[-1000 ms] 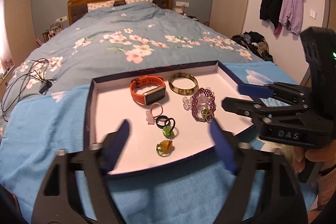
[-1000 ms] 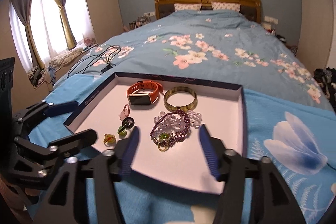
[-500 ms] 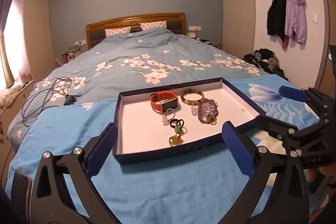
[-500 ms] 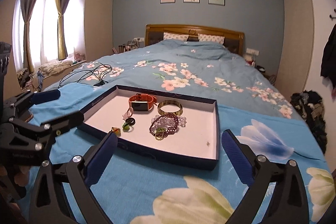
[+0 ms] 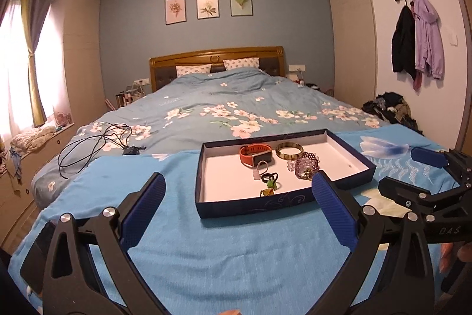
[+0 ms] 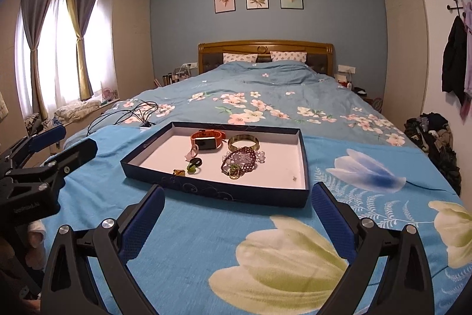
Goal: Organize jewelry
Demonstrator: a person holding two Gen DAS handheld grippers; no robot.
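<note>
A dark blue tray with a white floor lies on the blue bedspread. In it lie an orange watch, a brown bangle, purple and clear bead bracelets and several small rings. My left gripper is open and empty, well in front of the tray. My right gripper is open and empty, in front of the tray's near wall. Each gripper shows in the other's view, the right and the left.
Black cables lie on the bed left of the tray. A window seat with bedding runs along the left wall. Clothes are piled on the floor at the right, under hung coats.
Both grippers have drawn back and up from over the tray. The tray now lies farther away, and the jewelry in it has not moved.
</note>
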